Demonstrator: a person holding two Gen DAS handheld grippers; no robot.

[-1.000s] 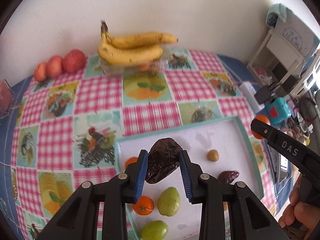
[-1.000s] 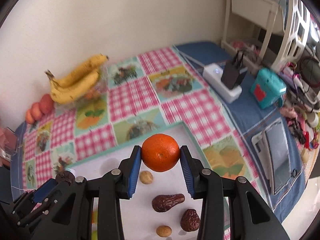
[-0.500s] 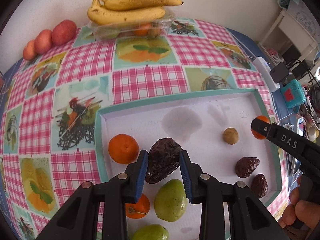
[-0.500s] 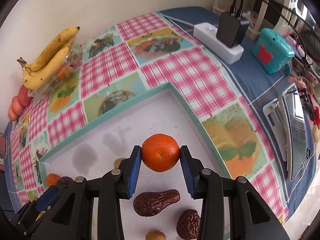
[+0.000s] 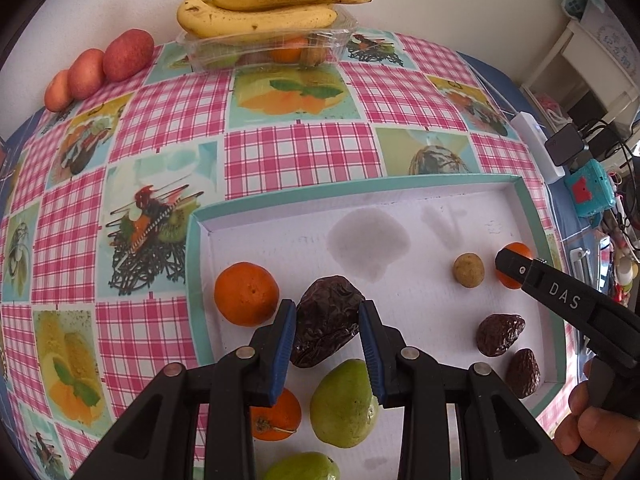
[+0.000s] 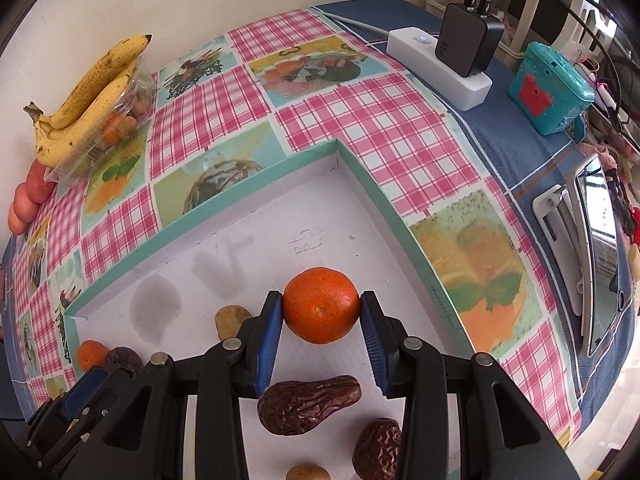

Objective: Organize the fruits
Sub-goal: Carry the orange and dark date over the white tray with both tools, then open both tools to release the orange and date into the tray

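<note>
1. Left tongs (image 5: 327, 330): pressed onto a large date (image 5: 326, 320), pinched between the blue pads at lower centre of the left view. Whether the date rests on the tray (image 5: 196, 280) floor or hangs just above it cannot be told.
2. Right tongs (image 6: 321, 334): pinched on an orange (image 6: 321, 305), lower centre of the right view, low over the tray's white floor.
3. Loose in the tray, left view: an orange (image 5: 246, 294) at centre left, another orange (image 5: 276, 414) and a pear (image 5: 344, 404) along the bottom, a small tan fruit (image 5: 468, 270) and two dates (image 5: 500, 334) at right.
4. Step judged in hand: each held fruit is to be set beside its own kind.
5. To be done well: fruit is lowered until the floor is touched, the grip is eased slowly so nothing rolls, and the tongs are kept apart.
6. The date is judged soft; only a light squeeze is advised.
7. Bananas (image 5: 264, 8) are seen at top, outside the tray.
</note>
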